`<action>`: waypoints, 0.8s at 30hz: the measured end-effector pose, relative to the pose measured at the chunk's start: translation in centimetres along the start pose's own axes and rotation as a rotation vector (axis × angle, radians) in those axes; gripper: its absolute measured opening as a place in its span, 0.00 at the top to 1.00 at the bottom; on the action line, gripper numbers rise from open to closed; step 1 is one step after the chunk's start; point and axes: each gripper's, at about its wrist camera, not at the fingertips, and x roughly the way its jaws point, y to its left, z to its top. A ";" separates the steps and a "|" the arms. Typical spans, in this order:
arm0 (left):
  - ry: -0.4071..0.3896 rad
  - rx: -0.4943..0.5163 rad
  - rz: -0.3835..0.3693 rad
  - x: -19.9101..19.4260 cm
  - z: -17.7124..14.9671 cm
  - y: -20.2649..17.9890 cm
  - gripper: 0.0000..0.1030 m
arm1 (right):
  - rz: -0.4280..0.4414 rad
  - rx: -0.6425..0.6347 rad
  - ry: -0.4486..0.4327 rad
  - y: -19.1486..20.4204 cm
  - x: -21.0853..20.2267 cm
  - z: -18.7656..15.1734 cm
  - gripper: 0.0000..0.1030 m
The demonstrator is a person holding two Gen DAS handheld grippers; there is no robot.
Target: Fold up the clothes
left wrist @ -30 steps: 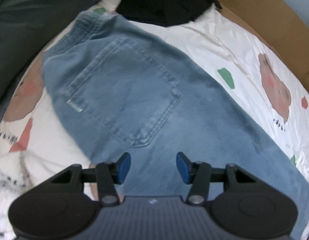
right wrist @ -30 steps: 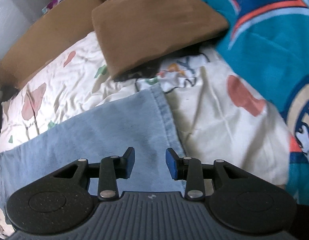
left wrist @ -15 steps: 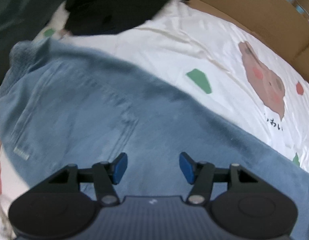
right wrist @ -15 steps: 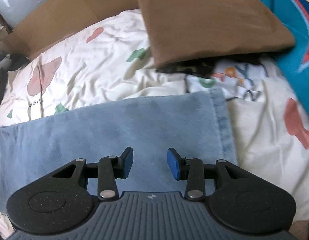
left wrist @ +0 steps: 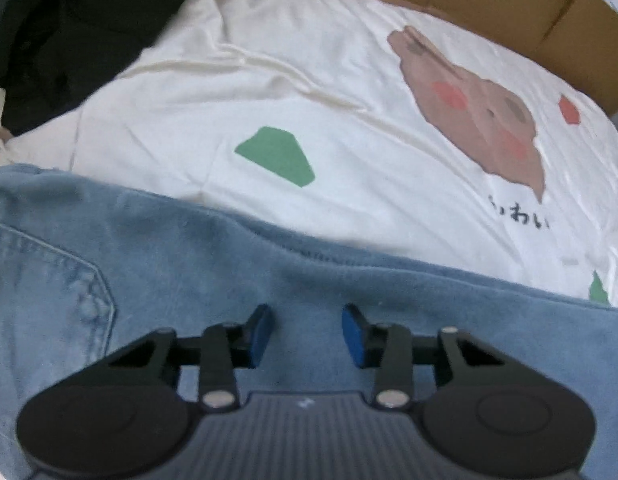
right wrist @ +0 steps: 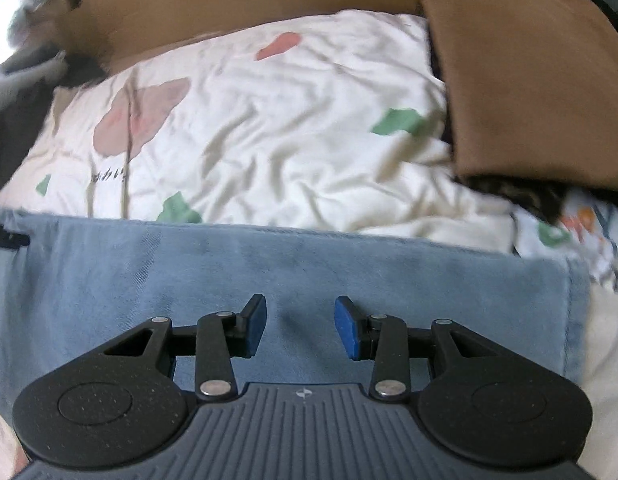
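We work over a cream sheet [left wrist: 349, 128] printed with brown animals and green patches, spread on a bed; brown cardboard [left wrist: 489, 4] walls it at twelve o'clock. A black garment [left wrist: 69, 40] lies at ten o'clock in the left view, a brown folded cloth [right wrist: 529, 80] at two o'clock in the right view. The blue jeans [left wrist: 189, 264] stretch under both grippers. Our left gripper [left wrist: 307, 334] is closing, pads apart with only denim behind them. Our right gripper [right wrist: 300, 326] stands apart over the leg, hem at three o'clock.

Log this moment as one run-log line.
left gripper: closing, over jeans, nothing pinched | right gripper: open over jeans leg | fold: not started
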 end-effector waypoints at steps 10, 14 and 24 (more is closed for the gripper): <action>-0.036 0.020 0.051 1.2 1.2 -1.1 0.54 | -0.061 -0.022 0.029 0.6 3.3 0.9 0.55; -0.036 0.030 0.050 1.4 1.5 -1.2 0.54 | -0.060 0.043 0.025 0.3 3.7 1.4 0.55; -0.046 0.024 0.060 1.6 1.6 -1.4 0.53 | -0.127 0.072 0.038 1.5 4.4 2.4 0.51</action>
